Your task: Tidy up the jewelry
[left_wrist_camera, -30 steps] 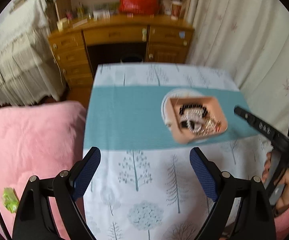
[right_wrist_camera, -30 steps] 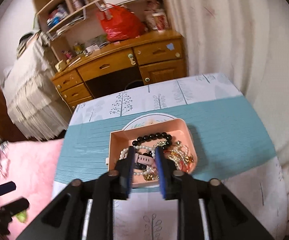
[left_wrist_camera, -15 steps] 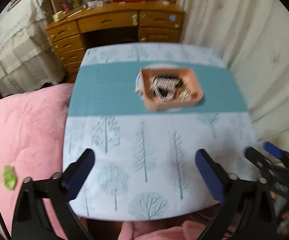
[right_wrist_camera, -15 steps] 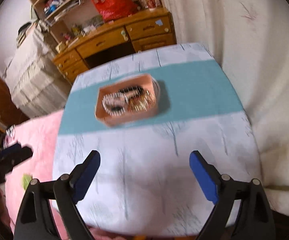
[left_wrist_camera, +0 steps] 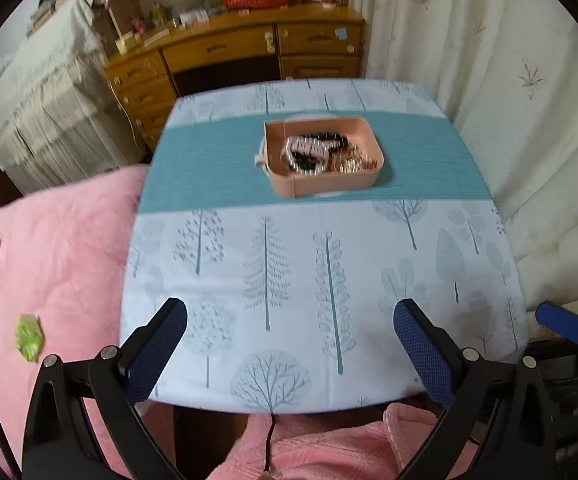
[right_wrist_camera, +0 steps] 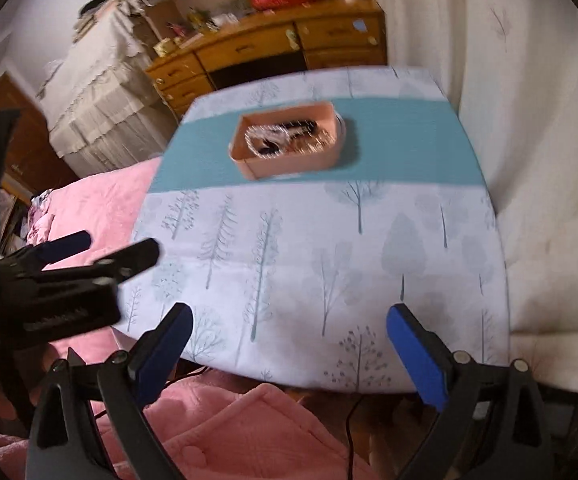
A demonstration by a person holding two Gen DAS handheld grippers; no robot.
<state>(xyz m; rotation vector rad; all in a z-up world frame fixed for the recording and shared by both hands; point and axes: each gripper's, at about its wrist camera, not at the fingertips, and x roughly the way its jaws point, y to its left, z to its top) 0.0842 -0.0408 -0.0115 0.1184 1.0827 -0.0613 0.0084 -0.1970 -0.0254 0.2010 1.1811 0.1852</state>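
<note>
A pink box (left_wrist_camera: 321, 179) (right_wrist_camera: 289, 160) holds a heap of jewelry (left_wrist_camera: 321, 154) (right_wrist_camera: 285, 140): black beads, white pearls, gold pieces. It stands on a white plate on the teal band of the table. My left gripper (left_wrist_camera: 289, 344) is open and empty, low over the table's near edge. My right gripper (right_wrist_camera: 289, 344) is open and empty, also at the near edge. Both are far from the box. The left gripper shows in the right wrist view (right_wrist_camera: 101, 256).
The table (left_wrist_camera: 289, 280) wears a tree-print cloth. A pink blanket (left_wrist_camera: 49, 260) lies to the left with a green wrapper (left_wrist_camera: 29, 337) on it. A white curtain (left_wrist_camera: 529, 120) hangs close on the right. A wooden desk (left_wrist_camera: 241, 52) stands behind.
My right gripper was nearly shut over the box, then opened and drew back to the near edge. My left gripper also drew back. The box stayed in place.
</note>
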